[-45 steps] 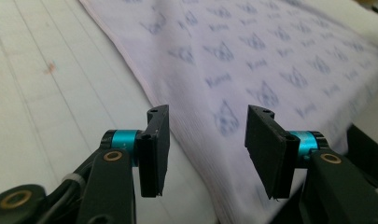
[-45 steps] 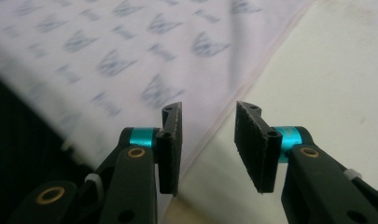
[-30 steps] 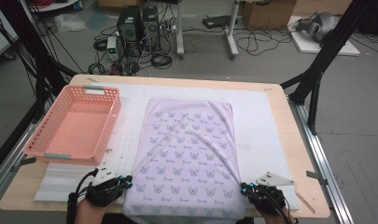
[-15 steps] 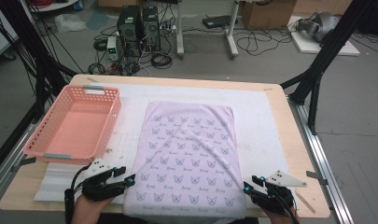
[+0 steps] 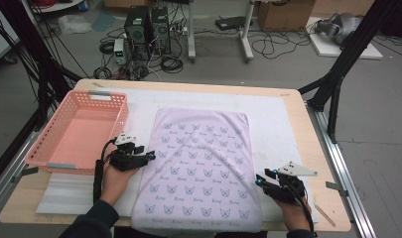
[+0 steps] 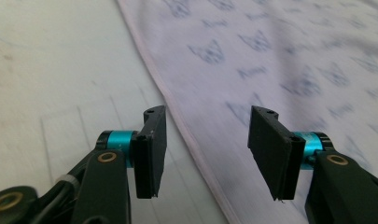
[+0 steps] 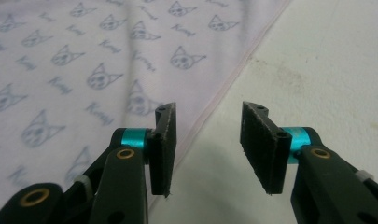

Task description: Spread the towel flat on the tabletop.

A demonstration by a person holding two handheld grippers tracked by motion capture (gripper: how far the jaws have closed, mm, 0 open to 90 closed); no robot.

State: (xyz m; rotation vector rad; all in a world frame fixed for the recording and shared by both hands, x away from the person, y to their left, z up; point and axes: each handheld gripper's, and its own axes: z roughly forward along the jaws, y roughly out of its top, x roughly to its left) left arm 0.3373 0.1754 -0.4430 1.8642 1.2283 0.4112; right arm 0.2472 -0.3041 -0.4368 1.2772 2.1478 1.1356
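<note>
A: Jaws state? Cloth location?

B: Right gripper (image 5: 262,179) at the near right hem, left gripper (image 5: 150,155) farther up the left hem; jaws on both have just been opening, nothing clamped, hem seen between them. Cloth (image 5: 201,163) is laid flat on the white mat (image 5: 278,124), surface centre.

A: Next grab?

B: Likely the side hems; both should be pinched level, so folds stay square. Long axis runs near to far, beside the pink basket (image 5: 74,130).

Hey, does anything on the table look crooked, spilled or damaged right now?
Nothing spilled or damaged. The lilac cat-print cloth lies mostly flat with light ripples, and its near edge hangs over the table's front edge. The pink basket sits a bit askew.
</note>
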